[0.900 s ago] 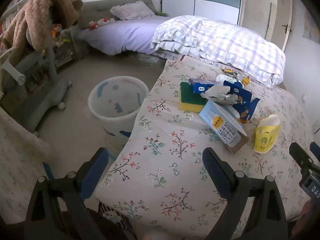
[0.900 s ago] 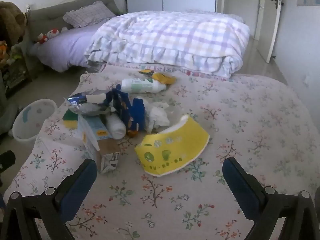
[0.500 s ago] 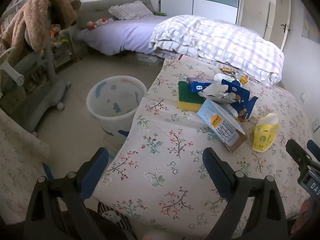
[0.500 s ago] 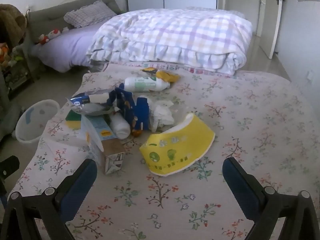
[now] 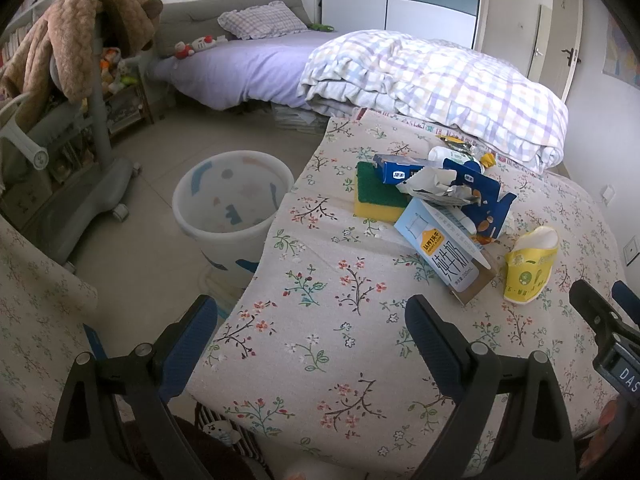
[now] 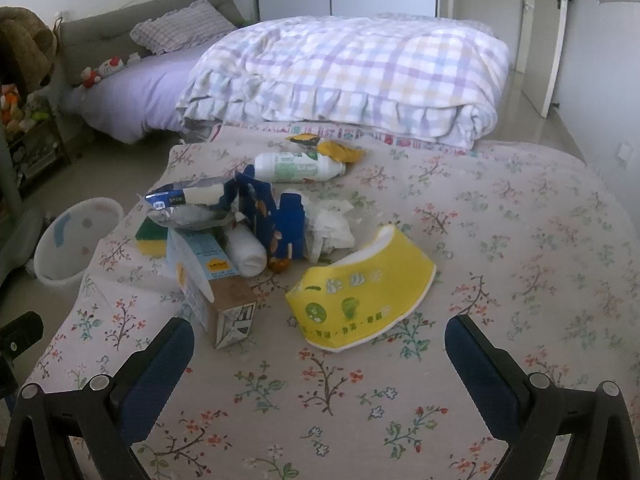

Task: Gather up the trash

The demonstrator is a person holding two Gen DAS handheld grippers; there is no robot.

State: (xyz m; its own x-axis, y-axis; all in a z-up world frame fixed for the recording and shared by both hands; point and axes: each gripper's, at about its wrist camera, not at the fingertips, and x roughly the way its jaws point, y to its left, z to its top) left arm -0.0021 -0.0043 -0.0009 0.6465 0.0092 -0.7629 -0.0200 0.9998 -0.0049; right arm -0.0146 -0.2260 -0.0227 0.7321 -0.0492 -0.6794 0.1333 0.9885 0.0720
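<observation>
Status: nothing collected yet, as far as I can see. The white bin (image 5: 232, 204) stands on the floor just beside the edge of the floral-covered surface (image 5: 340, 344); what I can see of its inside looks empty.

All the trash sits in 1 loose pile toward the middle of the surface:
- yellow paper bowl (image 6: 362, 292), flattened, nearest the right side, lying apart from the rest
- milk carton (image 6: 210, 284), tipped over, at the front of the pile
- blue snack box (image 6: 276, 220), torn open, with a silvery wrapper (image 6: 192, 212) on top
- crumpled white tissue (image 6: 332, 228), just behind the bowl
- white bottle (image 6: 298, 167) on its side at the back, next to a yellow wrapper (image 6: 340, 150)
- green-and-yellow sponge (image 5: 378, 198) under the left end of the pile; whether it counts as trash I cannot tell

Left hand-held gripper (image 5: 312, 320): jaws spread wide, nothing between them, hovering over the near corner of the surface, well short of the pile.
Right hand-held gripper (image 6: 320, 344): jaws fully apart, empty, aimed down at the yellow bowl and carton, touching neither.

Judgement: task at its very start. Every item is left to be picked up and dropped in the bin. The bowl or carton looks the likeliest first pick.
</observation>
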